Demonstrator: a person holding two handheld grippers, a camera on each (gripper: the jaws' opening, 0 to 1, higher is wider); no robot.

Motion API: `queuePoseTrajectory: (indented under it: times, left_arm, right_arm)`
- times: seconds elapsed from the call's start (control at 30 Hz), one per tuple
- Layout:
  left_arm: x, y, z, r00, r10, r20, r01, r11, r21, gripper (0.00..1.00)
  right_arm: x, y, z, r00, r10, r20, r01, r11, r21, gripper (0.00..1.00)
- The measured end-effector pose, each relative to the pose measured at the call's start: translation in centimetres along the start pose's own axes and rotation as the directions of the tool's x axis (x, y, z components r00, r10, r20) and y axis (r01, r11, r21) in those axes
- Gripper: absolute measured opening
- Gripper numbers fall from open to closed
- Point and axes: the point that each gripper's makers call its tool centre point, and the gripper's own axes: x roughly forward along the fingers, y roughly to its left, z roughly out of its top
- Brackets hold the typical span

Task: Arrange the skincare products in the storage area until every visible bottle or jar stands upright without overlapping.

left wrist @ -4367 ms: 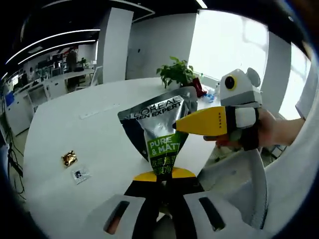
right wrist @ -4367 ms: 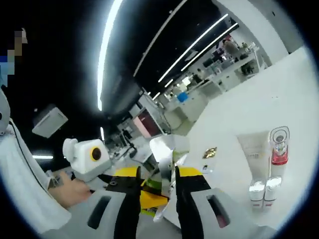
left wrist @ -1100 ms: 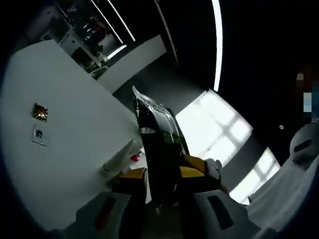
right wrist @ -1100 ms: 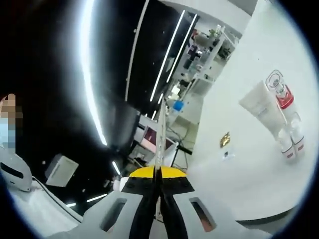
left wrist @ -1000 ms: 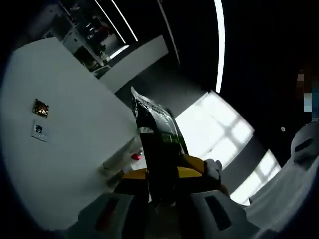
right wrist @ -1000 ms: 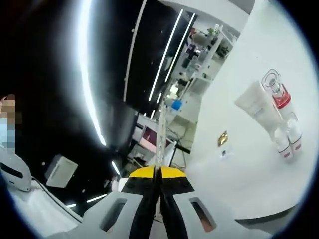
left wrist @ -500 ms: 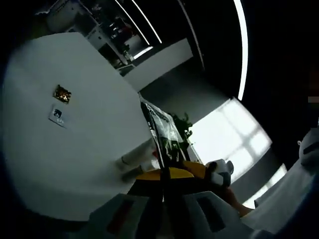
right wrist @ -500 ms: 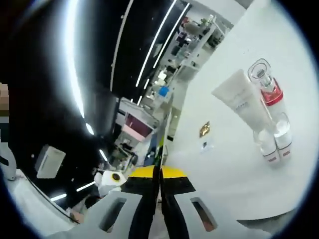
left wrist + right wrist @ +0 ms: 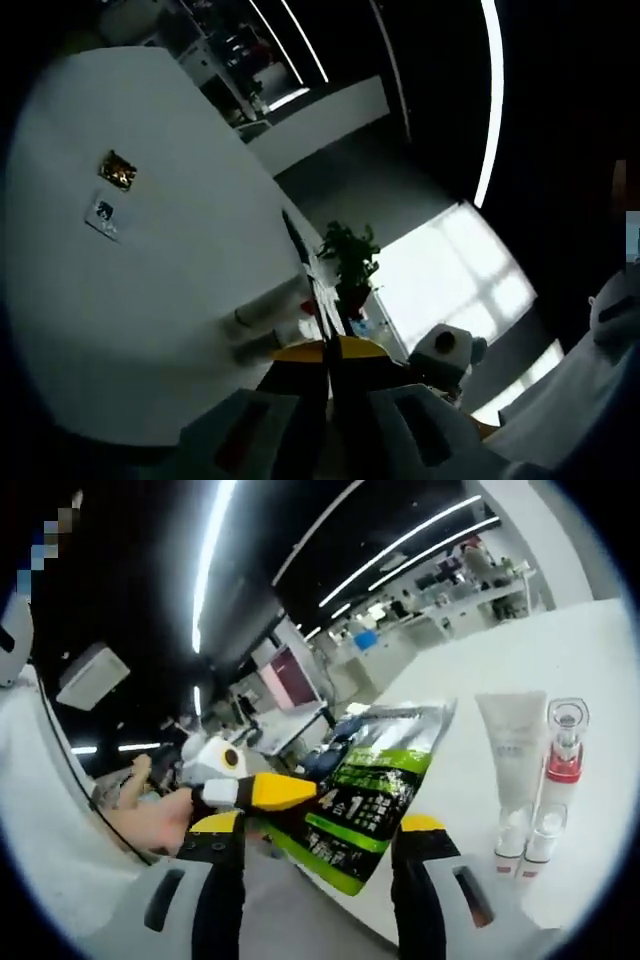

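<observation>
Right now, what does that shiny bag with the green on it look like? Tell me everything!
The shiny bag is a flat silver foil pouch with a dark panel, bright green bands and white print. It hangs tilted in the air in front of the white table. The left gripper, with its yellow jaws, pinches one edge. The right gripper stands open around it, not touching.

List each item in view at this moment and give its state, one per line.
Foil pouch: off the table, pinched by the left gripper.
Right gripper: open, jaws spread either side of the pouch.
White tube: standing cap-down on the table.
Red-collared bottle: upright beside the tube.
Gold wrapper: lying flat.
</observation>
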Motion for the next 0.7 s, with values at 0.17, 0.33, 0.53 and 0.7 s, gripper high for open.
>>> queuePoseTrajectory:
  times: [0.17,0.33,0.53,0.7]
  left_arm:
    - [0.2,0.1,-0.1,1.0,0.002,-0.001,-0.002,1.0,-0.01,0.0]
    - [0.4,0.4,-0.3,1.0,0.003,0.003,-0.003,0.999,-0.037,0.0]
    - [0.8,0.8,-0.8,1.0,0.011,-0.015,-0.012,0.999,-0.035,0.0]
    - [1.2,1.7,-1.2,0.999,0.028,-0.026,-0.029,0.999,-0.037,0.0]
  right_arm:
    - [-0.1,0.5,-0.7,0.999,0.022,-0.042,-0.024,0.998,-0.063,0.8]
    - [-0.3,0.2,-1.1,0.997,0.007,-0.075,-0.016,0.992,-0.123,0.87]
    - [-0.7,-0.5,-1.8,0.994,-0.027,-0.11,0.009,0.987,-0.16,0.95]
    - [-1.0,-1.2,-2.4,0.989,-0.059,-0.134,0.034,0.983,-0.181,0.99]
